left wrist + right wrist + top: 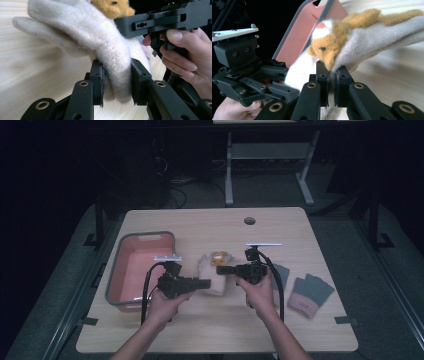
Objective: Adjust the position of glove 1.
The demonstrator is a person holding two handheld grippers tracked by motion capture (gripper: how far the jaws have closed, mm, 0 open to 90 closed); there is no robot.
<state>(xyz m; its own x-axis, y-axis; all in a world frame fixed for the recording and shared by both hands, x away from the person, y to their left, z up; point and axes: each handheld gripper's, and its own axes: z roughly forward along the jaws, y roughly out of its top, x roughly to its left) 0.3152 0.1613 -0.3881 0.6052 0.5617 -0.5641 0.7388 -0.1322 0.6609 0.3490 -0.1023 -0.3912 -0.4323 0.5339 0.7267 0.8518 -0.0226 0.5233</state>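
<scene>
Spanning the gap between the two tools, the cream mitten (214, 272) hangs with its long axis running from the left gripper (116, 81), clamped on its cuff, across to the right gripper (331, 82), pinched on its edge, the pink bin (131, 270) lying beyond the left one.

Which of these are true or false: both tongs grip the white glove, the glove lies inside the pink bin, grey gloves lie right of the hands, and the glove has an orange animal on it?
1. Both the left tongs and right tongs grip the white glove. True.
2. It lies inside the pink bin. False: it is held beside the bin.
3. Grey gloves lie right of the hands. True.
4. It is plain. False: it bears an orange animal.
</scene>
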